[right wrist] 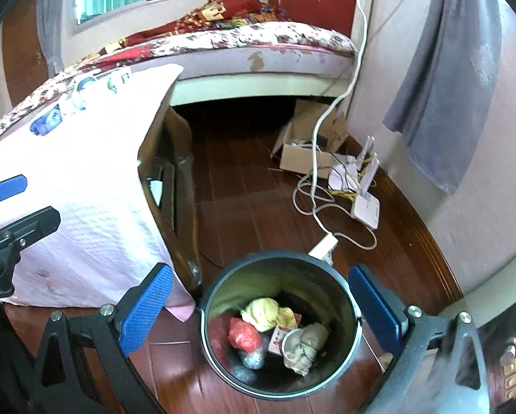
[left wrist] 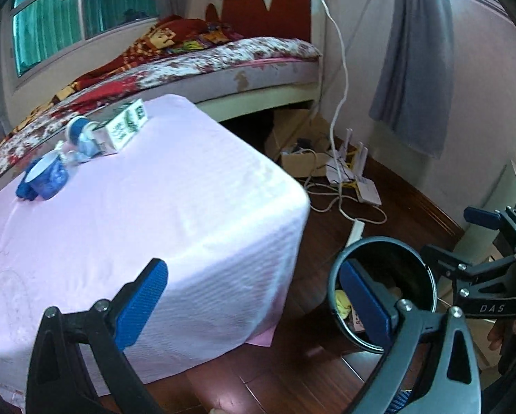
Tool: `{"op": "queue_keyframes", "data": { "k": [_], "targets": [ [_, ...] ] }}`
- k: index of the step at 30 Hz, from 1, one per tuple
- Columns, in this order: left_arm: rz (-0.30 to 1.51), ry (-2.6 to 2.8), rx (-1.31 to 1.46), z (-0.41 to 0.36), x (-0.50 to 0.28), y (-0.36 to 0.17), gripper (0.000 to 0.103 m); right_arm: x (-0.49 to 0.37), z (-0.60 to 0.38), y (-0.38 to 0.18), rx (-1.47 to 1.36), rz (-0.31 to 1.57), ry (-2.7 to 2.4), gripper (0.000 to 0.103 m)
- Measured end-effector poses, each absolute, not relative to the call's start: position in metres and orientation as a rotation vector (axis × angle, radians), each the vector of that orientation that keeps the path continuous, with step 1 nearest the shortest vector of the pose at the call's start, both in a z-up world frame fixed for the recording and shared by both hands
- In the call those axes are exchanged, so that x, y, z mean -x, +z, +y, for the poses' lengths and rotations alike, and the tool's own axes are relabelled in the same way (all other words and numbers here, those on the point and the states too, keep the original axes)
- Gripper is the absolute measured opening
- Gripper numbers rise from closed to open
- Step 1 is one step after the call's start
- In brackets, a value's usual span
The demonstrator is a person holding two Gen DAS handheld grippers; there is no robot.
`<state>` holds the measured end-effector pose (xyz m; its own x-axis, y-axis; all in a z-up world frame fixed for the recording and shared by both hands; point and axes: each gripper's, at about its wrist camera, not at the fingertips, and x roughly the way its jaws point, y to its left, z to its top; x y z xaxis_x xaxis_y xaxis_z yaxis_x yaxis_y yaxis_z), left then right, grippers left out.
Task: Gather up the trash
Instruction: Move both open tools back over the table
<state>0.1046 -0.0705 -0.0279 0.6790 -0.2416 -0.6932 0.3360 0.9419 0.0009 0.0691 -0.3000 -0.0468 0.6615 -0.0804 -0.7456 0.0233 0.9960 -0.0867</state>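
Observation:
My left gripper (left wrist: 254,265) stands open and empty over the near corner of a table under a pink cloth (left wrist: 175,207). At the table's far left lie a blue crumpled bag with a cup (left wrist: 44,176), small white-and-blue pieces (left wrist: 81,134) and a green-and-white carton (left wrist: 126,126). The black trash bin (left wrist: 392,252) stands on the floor to the right, partly behind my right finger. My right gripper (right wrist: 259,270) hangs open and empty just above the bin (right wrist: 209,296). Inside lie a yellow wad (right wrist: 261,310), a red bag (right wrist: 244,334), a paper cup and a grey wad (right wrist: 308,345).
A bed (left wrist: 223,58) runs behind the table. On the wooden floor sit a cardboard box (right wrist: 302,158), a white router (right wrist: 364,203), loose cables and a power strip (right wrist: 323,245). A grey curtain (right wrist: 444,86) hangs on the right wall.

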Motion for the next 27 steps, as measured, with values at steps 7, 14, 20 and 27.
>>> {"op": "queue_keyframes", "data": {
  "k": [7, 14, 20, 27],
  "targets": [
    [0.745, -0.27, -0.111, -0.042, -0.105, -0.025, 0.101, -0.082, -0.274, -0.04, 0.086, 0.819, -0.013, 0.103],
    [0.734, -0.193, -0.099, -0.01, -0.111, -0.019, 0.101, -0.099, -0.24, -0.033, 0.096, 0.791, 0.05, 0.103],
    [0.721, -0.112, -0.077, 0.031, -0.119, -0.013, 0.101, -0.116, -0.203, -0.028, 0.1, 0.762, 0.111, 0.103],
    [0.72, -0.002, -0.051, 0.089, -0.128, -0.012, 0.102, -0.134, -0.151, -0.031, 0.119, 0.743, 0.196, 0.103]
  ]
}}
